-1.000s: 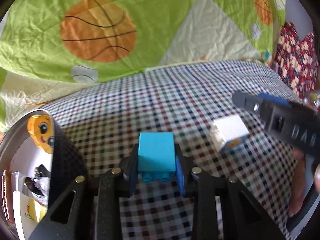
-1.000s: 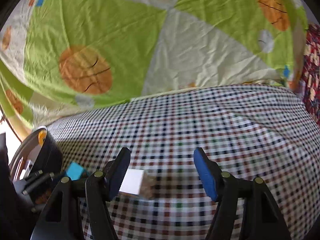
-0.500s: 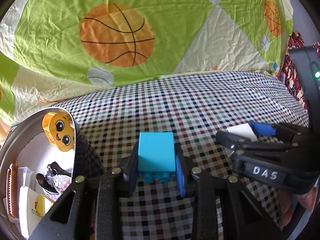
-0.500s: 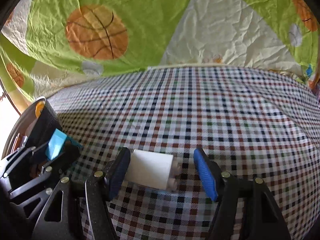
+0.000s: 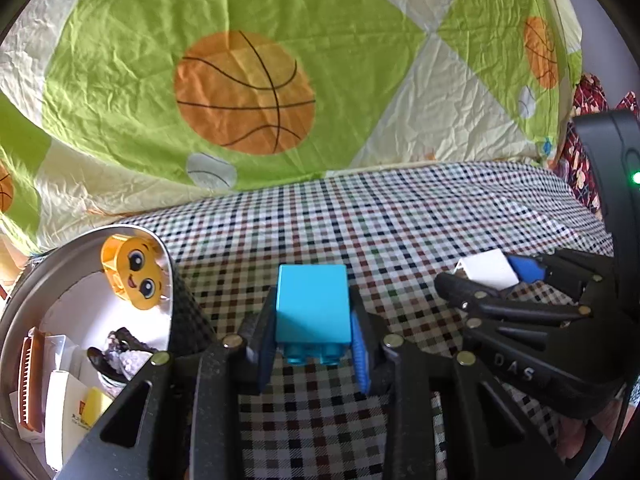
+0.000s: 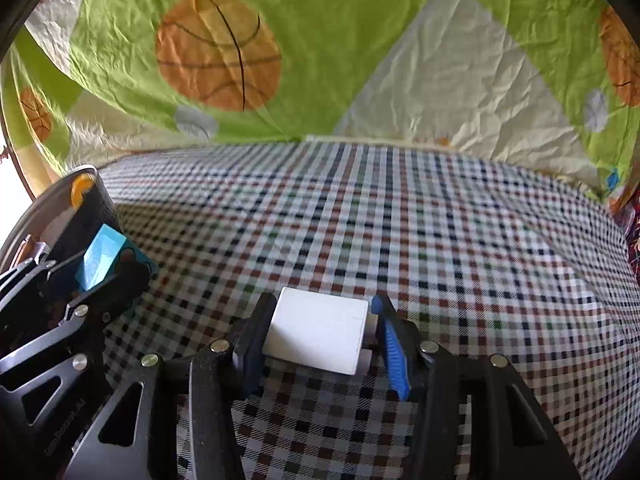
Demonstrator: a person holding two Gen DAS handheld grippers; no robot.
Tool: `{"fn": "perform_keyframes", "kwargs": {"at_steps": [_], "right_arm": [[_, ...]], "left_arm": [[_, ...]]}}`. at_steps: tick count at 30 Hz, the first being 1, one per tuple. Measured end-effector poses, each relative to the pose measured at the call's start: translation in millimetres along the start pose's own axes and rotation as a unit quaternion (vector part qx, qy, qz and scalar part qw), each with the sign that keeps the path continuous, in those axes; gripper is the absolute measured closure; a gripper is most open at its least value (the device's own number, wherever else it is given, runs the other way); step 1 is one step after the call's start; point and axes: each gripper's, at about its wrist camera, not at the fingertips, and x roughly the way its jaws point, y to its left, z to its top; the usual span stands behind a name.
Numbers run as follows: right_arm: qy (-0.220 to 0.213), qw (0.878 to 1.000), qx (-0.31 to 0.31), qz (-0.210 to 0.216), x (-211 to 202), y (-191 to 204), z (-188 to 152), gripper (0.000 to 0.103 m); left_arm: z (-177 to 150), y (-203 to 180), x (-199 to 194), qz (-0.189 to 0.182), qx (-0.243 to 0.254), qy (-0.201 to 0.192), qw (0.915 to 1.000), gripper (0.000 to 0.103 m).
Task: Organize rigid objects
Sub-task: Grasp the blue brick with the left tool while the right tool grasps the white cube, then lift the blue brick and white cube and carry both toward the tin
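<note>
My left gripper (image 5: 314,340) is shut on a cyan toy brick (image 5: 312,304) and holds it over the checkered cloth, just right of a round metal tin (image 5: 24,288). The cyan brick also shows in the right wrist view (image 6: 98,258). My right gripper (image 6: 320,336) has closed onto a white toy brick (image 6: 318,334) that sits between its jaws. The white brick (image 5: 486,274) and the right gripper (image 5: 492,284) also show at the right of the left wrist view.
The tin holds a yellow smiley-face block (image 5: 134,276), white cards and small items. Its black wall (image 6: 90,216) stands at the left. A checkered cloth (image 6: 400,220) covers the surface. A green basketball-print sheet (image 5: 248,92) hangs behind. A red patterned fabric (image 5: 588,96) lies far right.
My right gripper moved onto the white brick and its jaws closed around it. My left gripper, still holding the cyan brick, shifted slightly toward the tin.
</note>
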Motion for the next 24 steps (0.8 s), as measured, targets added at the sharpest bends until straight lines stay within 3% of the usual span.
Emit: {"fn": "perform_keyframes", "kwargs": {"at_steps": [24], "right_arm": [[-0.142, 0.99, 0.004, -0.015, -59.2, 1.2, -9.5, 0.051]], "left_arm": [[-6.9, -0.2, -26.5, -0.002, 0.001, -0.06, 0.9982, 0.073]]}}
